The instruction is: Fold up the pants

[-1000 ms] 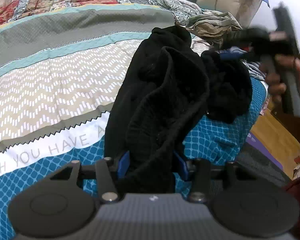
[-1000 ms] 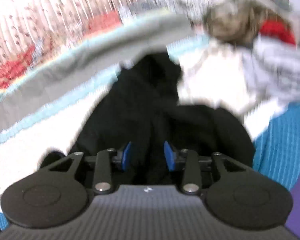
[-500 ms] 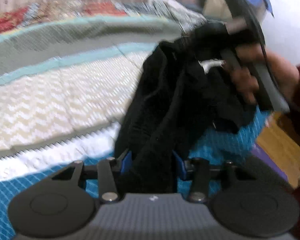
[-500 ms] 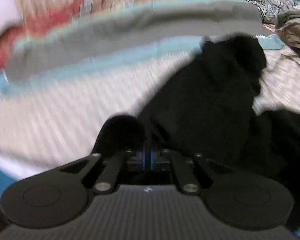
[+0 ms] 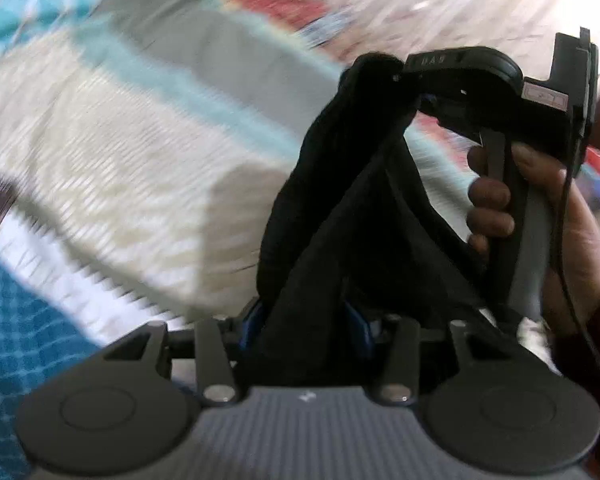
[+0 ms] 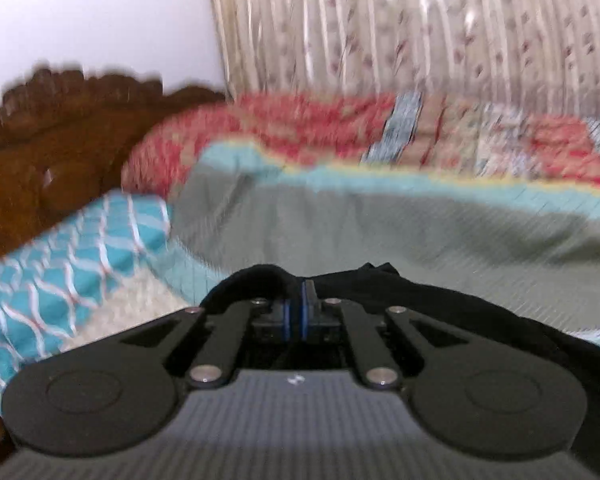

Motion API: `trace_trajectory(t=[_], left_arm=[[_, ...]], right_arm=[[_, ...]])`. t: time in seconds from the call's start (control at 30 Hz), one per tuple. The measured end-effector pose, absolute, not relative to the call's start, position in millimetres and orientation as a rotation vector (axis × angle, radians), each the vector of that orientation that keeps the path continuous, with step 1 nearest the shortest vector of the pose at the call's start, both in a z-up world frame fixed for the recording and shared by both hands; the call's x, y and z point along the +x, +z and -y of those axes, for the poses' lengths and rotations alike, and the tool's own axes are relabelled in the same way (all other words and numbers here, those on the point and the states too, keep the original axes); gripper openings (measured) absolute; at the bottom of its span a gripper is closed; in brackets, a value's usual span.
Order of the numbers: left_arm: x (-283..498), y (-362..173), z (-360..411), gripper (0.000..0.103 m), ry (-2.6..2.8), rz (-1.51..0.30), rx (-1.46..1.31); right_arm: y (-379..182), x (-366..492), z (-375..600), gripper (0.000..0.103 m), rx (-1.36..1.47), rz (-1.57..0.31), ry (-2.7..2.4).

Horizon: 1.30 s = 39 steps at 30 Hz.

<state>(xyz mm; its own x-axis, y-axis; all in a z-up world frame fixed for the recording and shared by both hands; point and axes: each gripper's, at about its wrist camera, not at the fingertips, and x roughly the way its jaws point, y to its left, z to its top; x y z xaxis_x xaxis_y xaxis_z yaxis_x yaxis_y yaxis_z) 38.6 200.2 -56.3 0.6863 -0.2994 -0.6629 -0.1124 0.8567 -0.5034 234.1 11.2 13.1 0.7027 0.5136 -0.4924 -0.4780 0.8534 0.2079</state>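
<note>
The black pants [image 5: 340, 200] hang bunched in the air between both grippers, above the bed. My left gripper [image 5: 304, 316] is shut on a thick fold of them at the bottom of the left wrist view. My right gripper [image 5: 404, 76] shows there at the upper right, held by a hand [image 5: 540, 208], pinching the top of the pants. In the right wrist view the right gripper [image 6: 301, 308] is shut tight on the black cloth [image 6: 440, 304], which drapes off to the right.
A striped quilt [image 5: 140, 140] in teal, grey, cream and blue covers the bed below. A carved wooden headboard [image 6: 60, 140] stands at the left, a teal pillow [image 6: 80, 248] beside it, and a striped curtain [image 6: 420, 32] behind. Both views are blurred by motion.
The right gripper closed on the pants and lifted them off the bed. Both grippers swung round towards the headboard, with the pants now hanging between them.
</note>
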Motion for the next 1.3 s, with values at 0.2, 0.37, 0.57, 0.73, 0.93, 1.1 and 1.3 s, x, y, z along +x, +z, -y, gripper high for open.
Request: trace_trajectory(t=[0.2, 0.37, 0.57, 0.73, 0.93, 1.1, 1.3], left_arm=[[46.3, -95.5, -208.3, 0.056, -0.087, -0.899, -0.59], [41.6, -89.6, -195.1, 0.073, -0.093, -0.893, -0.534], [17.2, -79.7, -200.3, 0.075, -0.123, -0.885, -0.576], [-0.8, -84.7, -216.0, 0.075, -0.113, -0.901, -0.631], [-5.9, -80.5, -213.9, 0.069, -0.084, -0.911, -0.624], [-18.1, -75.8, -222.8, 0.073, -0.081, -0.894, -0.659], [-35.5, -72.6, -221.6, 0.08, -0.118, -0.886, -0.663]], right_arm=[[-53.7, 238.9, -8.9, 0.041, 0.088, -0.81, 0.482], [-30.6, 193.7, 33.7, 0.046, 0.091, -0.738, 0.506], [-31.1, 154.2, 60.4, 0.046, 0.137, -0.766, 0.585], [-59.8, 106.6, 53.8, 0.046, 0.042, -0.9, 0.696], [-77.8, 55.9, 27.0, 0.048, -0.112, -0.89, 0.753], [-57.7, 50.7, 30.7, 0.047, -0.045, -0.806, 0.754], [-61.6, 42.9, 22.9, 0.048, -0.052, -0.786, 0.75]])
